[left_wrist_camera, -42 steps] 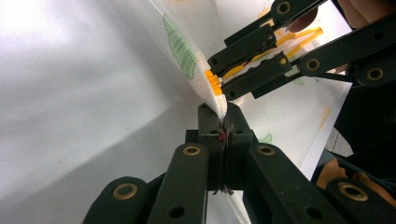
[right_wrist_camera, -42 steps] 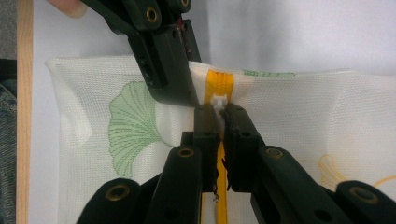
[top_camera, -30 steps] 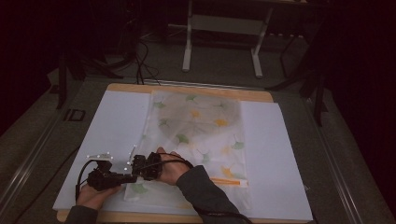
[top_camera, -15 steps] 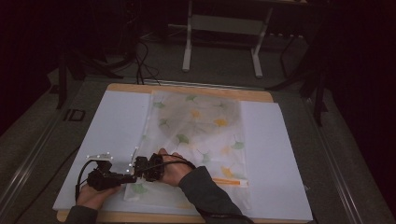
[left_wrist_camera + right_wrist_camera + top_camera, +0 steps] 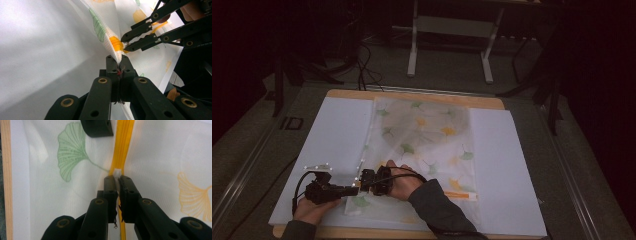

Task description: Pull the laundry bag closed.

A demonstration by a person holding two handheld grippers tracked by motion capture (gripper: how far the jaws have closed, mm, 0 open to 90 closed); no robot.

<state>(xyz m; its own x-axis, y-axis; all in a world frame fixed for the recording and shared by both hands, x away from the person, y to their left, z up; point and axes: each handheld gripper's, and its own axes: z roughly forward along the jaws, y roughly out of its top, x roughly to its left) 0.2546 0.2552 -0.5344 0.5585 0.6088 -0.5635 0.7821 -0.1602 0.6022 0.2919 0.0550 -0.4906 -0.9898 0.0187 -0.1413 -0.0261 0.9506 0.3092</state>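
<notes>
The high view was dim and underexposed: the room beyond the counter (image 5: 512, 105) sank into near-black, and detail was soft and grainy, with a reddish cast in the dark corners. The white sheet covering the counter (image 5: 332, 135) was the brightest area there, evenly lit without hard shadows. Both gripper views were much brighter. In the left gripper view, a broad soft shadow fell across the white surface at lower left, and the near black claw (image 5: 119, 65) looked slightly soft, its arms stretched by wide-angle distortion at the bottom edge. In the right gripper view, the translucent white mesh bag printed with green and yellow leaves (image 5: 72, 162) was sharp and evenly lit, without glare.
</notes>
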